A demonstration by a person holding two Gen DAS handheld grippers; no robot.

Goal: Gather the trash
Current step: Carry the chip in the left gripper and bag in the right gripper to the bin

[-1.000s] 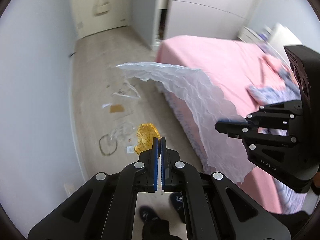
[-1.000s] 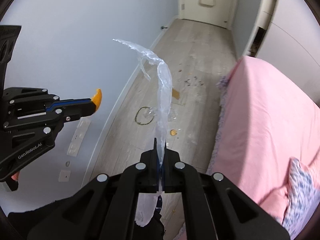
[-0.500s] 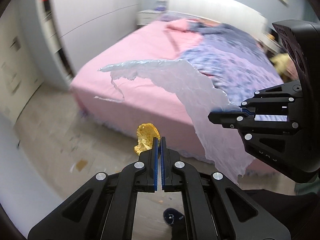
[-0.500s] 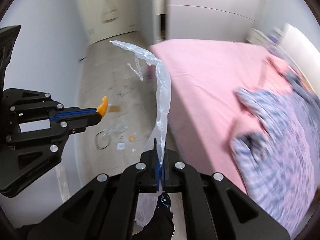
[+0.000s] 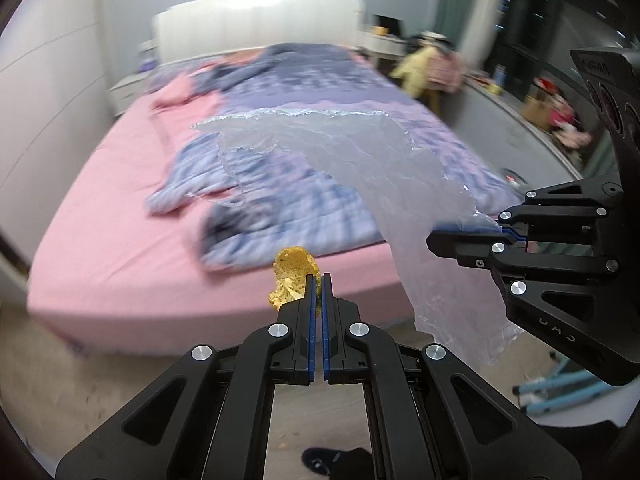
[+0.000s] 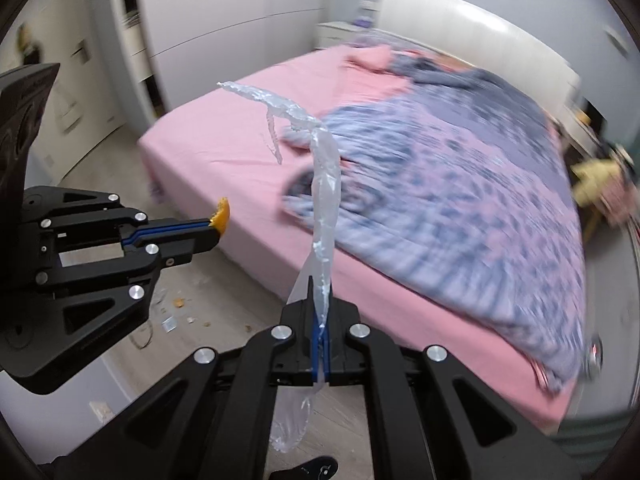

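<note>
My left gripper (image 5: pixel 317 280) is shut on a crumpled yellow-orange scrap (image 5: pixel 294 276) that sticks out past its tips; in the right wrist view the same left gripper (image 6: pixel 216 230) shows the scrap (image 6: pixel 222 212) at its end. My right gripper (image 6: pixel 320 296) is shut on a clear plastic sheet (image 6: pixel 326 184) that rises up from its jaws and hangs below them. The left wrist view shows that sheet (image 5: pixel 384 172) spread wide from the right gripper (image 5: pixel 434 240). Both are held in the air beside the bed.
A bed with a pink sheet (image 5: pixel 120 240) and a blue patterned quilt (image 6: pixel 460 200) fills the view ahead. Small litter bits (image 6: pixel 180 312) lie on the wooden floor by the bed's corner. White wardrobes (image 6: pixel 232 20) stand behind, a cluttered desk area (image 5: pixel 432 64) beyond the bed.
Both grippers have swung round from the corridor floor and wall to face the bed, rising a little, each still gripping its piece of trash.
</note>
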